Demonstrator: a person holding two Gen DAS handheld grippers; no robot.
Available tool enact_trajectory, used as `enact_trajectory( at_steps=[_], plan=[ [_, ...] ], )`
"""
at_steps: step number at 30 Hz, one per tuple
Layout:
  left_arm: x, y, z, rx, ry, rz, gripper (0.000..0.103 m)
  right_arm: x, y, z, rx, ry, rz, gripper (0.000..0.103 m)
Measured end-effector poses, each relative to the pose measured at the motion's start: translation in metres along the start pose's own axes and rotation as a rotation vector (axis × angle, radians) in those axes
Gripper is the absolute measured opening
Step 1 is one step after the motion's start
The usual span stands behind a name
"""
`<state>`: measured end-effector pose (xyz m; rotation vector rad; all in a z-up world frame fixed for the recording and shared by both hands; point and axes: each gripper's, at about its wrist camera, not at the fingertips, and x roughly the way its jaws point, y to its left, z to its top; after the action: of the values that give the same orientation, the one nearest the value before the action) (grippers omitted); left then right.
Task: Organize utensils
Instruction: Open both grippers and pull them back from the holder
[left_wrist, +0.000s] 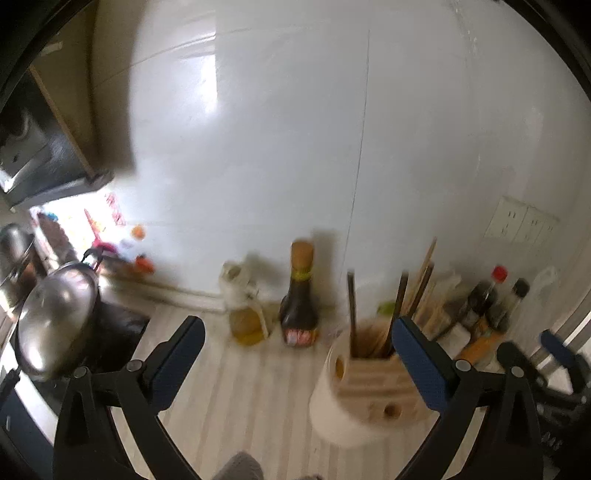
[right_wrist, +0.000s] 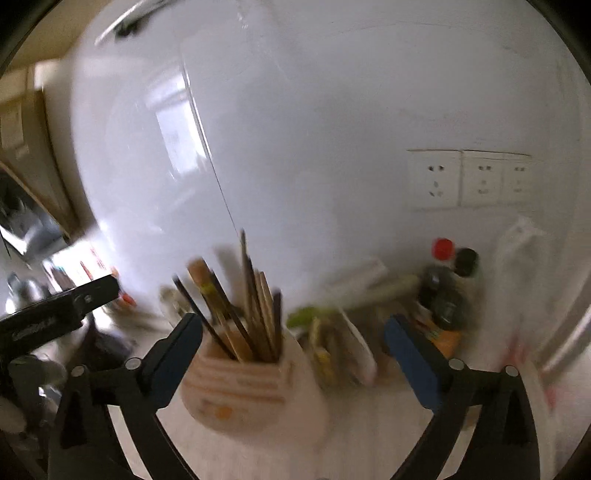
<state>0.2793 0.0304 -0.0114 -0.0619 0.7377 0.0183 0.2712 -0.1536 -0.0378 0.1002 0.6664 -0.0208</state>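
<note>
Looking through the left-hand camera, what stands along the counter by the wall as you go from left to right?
Steel pot lid → oil bottle → dark sauce bottle → chopstick holder with chopsticks → red-capped bottle → black-capped bottle.

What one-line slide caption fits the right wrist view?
Open right gripper facing a holder full of chopsticks, with wall sockets behind.

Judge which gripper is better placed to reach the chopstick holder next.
Probably the right gripper: open, with the chopstick holder just ahead near its left finger. The left gripper, also open, faces the sauce bottle instead.
</note>
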Motion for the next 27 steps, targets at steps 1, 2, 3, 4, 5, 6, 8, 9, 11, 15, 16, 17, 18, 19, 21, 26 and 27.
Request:
enact_trajectory(
  at_steps=[1, 2, 3, 4, 5, 6, 8, 9, 11, 15, 16, 17, 18, 19, 21, 26, 27],
  plan=[
    [-0.001, 0.0, -0.006, 0.0, 0.014, 0.002, 0.103, -0.003, -0.001, -0.002, -0.012, 0.007, -0.017, 0.103],
    [-0.003, 0.0, -0.012, 0.0, 0.024, 0.014, 0.103, -0.006, 0.001, -0.006, -0.033, 0.022, -0.053, 0.103],
    [-0.003, -0.001, -0.017, 0.001, 0.034, 0.023, 0.103, -0.008, 0.001, -0.008, -0.044, 0.029, -0.072, 0.103],
    [-0.005, -0.001, -0.023, 0.001, 0.045, 0.024, 0.103, -0.011, 0.0, -0.009, -0.052, 0.032, -0.076, 0.103],
    [-0.007, -0.002, -0.028, -0.001, 0.051, 0.027, 0.103, -0.015, 0.001, -0.012, -0.067, 0.034, -0.093, 0.103],
    [-0.011, -0.003, -0.032, 0.004, 0.056, 0.026, 0.103, -0.019, 0.002, -0.013, -0.075, 0.031, -0.102, 0.103],
    [-0.018, -0.006, -0.037, 0.016, 0.054, 0.028, 0.103, -0.029, 0.002, -0.016, -0.078, 0.026, -0.119, 0.103],
    [-0.023, -0.006, -0.04, 0.017, 0.054, 0.026, 0.103, -0.035, 0.003, -0.016, -0.074, 0.023, -0.123, 0.103],
    [-0.036, -0.004, -0.045, 0.016, 0.05, 0.021, 0.103, -0.05, 0.004, -0.018, -0.069, 0.014, -0.135, 0.103],
    [-0.065, 0.001, -0.057, 0.039, 0.039, 0.009, 0.103, -0.085, 0.011, -0.024, -0.061, -0.005, -0.15, 0.103],
    [-0.074, 0.003, -0.061, 0.046, 0.036, 0.007, 0.103, -0.096, 0.014, -0.028, -0.056, -0.009, -0.156, 0.103],
    [-0.084, 0.006, -0.065, 0.057, 0.035, 0.011, 0.103, -0.106, 0.017, -0.031, -0.051, -0.008, -0.164, 0.103],
    [-0.092, 0.008, -0.068, 0.064, 0.035, 0.009, 0.103, -0.115, 0.021, -0.034, -0.049, -0.007, -0.163, 0.103],
    [-0.104, 0.011, -0.073, 0.07, 0.032, 0.0, 0.103, -0.127, 0.025, -0.039, -0.044, -0.01, -0.165, 0.103],
    [-0.124, 0.016, -0.081, 0.079, 0.023, -0.007, 0.103, -0.151, 0.033, -0.047, -0.041, -0.019, -0.178, 0.103],
    [-0.178, 0.03, -0.098, 0.096, 0.009, -0.017, 0.103, -0.214, 0.05, -0.066, -0.027, -0.045, -0.208, 0.103],
    [-0.187, 0.033, -0.101, 0.092, 0.008, -0.019, 0.103, -0.226, 0.052, -0.069, -0.024, -0.049, -0.211, 0.103]
  ],
)
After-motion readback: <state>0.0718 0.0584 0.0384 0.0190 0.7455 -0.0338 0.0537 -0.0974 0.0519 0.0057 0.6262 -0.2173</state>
